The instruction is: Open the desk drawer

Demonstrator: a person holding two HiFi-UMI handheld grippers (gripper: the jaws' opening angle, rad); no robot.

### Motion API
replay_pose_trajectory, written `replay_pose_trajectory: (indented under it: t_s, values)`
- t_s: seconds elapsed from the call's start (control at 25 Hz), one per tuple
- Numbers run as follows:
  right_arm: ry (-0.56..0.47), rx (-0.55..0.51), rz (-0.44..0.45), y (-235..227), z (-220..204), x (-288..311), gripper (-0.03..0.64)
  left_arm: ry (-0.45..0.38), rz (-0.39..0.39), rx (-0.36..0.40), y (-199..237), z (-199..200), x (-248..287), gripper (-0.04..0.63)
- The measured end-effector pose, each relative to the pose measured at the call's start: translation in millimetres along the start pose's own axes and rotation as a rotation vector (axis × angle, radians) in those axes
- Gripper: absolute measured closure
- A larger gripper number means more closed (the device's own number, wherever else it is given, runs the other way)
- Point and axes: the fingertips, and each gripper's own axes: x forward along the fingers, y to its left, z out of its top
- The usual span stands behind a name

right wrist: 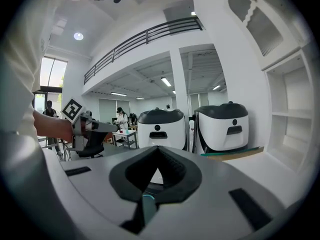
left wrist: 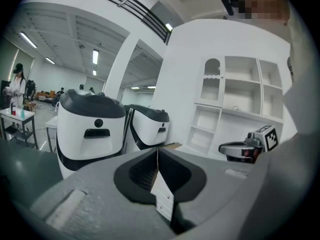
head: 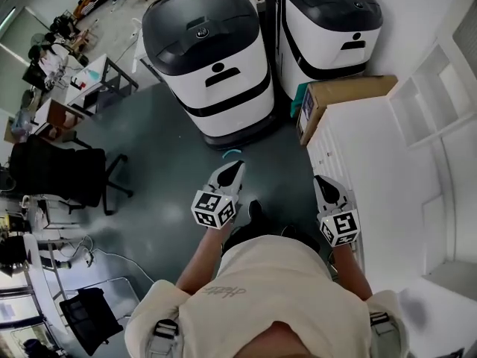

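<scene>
The white desk (head: 387, 162) with a shelf hutch (head: 440, 88) stands at the right in the head view. Its front face (head: 319, 151) shows only as a narrow strip, and I cannot make out a drawer handle. My right gripper (head: 325, 186) hangs shut and empty just left of that front edge. My left gripper (head: 232, 173) is over the dark floor, well clear of the desk, also shut on nothing. In the left gripper view the jaws (left wrist: 158, 154) meet, and the hutch (left wrist: 235, 104) lies ahead at the right. The right gripper's jaws (right wrist: 158, 151) point past the desk toward the machines.
Two large white-and-black machines (head: 212, 58) (head: 328, 24) stand ahead. A cardboard box (head: 339, 95) lies at the desk's far end. A black office chair (head: 63, 174) and tables (head: 82, 80) are at the left. A small teal item (head: 233, 152) lies on the floor.
</scene>
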Motion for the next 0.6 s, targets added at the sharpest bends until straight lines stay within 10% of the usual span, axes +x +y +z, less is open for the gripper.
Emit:
replay_pose_trajectory:
  t_s: [0.6]
  values:
    - [0.038, 0.001, -0.145, 23.2, 22.0, 96.4, 0.621, 0.007, -0.164, 0.035, 108.3, 28.9, 54.3, 0.578]
